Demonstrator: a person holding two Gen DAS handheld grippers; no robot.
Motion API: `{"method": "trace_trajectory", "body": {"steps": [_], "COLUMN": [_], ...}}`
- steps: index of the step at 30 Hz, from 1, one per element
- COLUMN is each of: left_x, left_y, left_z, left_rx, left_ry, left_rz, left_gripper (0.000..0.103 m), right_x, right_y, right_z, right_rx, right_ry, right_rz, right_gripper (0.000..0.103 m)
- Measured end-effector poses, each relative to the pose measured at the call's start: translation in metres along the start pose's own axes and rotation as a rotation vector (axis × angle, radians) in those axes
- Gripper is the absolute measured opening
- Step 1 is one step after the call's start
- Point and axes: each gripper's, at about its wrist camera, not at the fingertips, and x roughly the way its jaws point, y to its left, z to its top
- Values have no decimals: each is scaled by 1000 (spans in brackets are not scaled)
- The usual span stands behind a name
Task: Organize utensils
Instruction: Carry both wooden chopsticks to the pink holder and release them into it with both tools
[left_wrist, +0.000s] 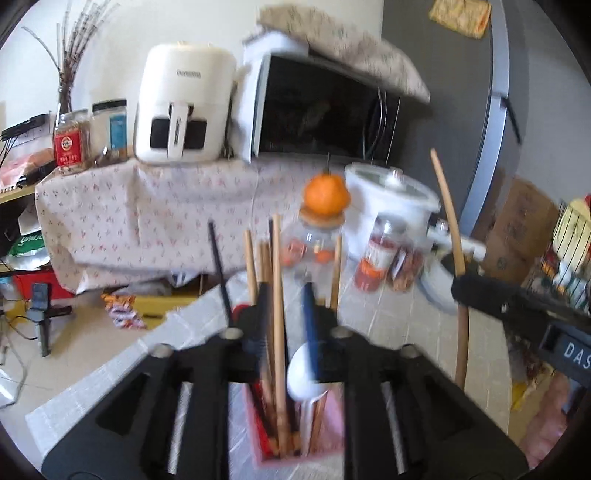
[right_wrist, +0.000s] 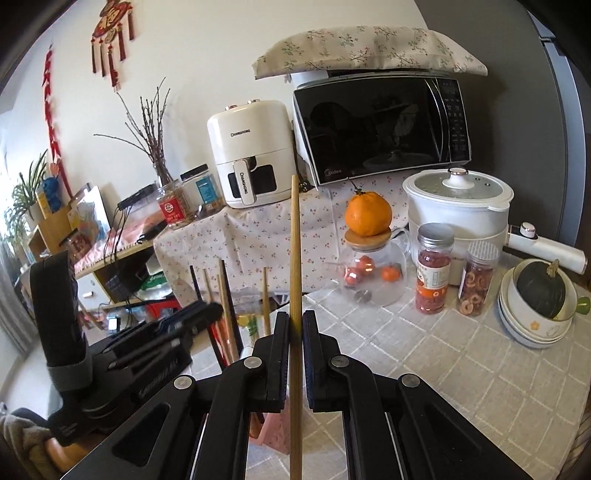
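The right hand-held gripper (right_wrist: 295, 328) is clamped on an upright wooden chopstick (right_wrist: 294, 258), held above the near tabletop (right_wrist: 461, 369), which carries a checked cloth. The left hand-held gripper (left_wrist: 284, 317) stands slightly apart over a pink utensil holder (left_wrist: 258, 424) at the near left edge; chopsticks and a white spoon (left_wrist: 303, 376) stand between its jaws, contact unclear through blur. Beyond: a glass jar (right_wrist: 373, 273) topped by an orange (right_wrist: 367, 213), a white cooker (right_wrist: 458, 203), and a microwave (right_wrist: 380, 129) against the far wall.
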Motion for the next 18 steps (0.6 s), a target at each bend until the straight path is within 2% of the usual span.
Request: {"method": "trace_trajectory", "body": {"steps": [7,10,12,14,18], "left_x": [-36,-43,-39,-32,-12], "left_y": [18,30,43,64,89], "left_z": [13,16,13,2,-25], "left_rx": [-147,-152,-198,-309,-467], "left_ry": [92,200,266,321,491], "left_rz": [8,77,104,106,75], "left_gripper": [25,30,37,39,39], "right_x": [18,22,24,30,39], "right_y": [7,13,18,25,35], "right_z": [-4,-2,-1,-2,-5], "right_rx": [38,47,46,48,55], "right_ry": [0,-29,-47,-61,-100], "right_rz": [-20,-19,-16,-22,-23], "right_gripper": [7,7,7,7,7]}}
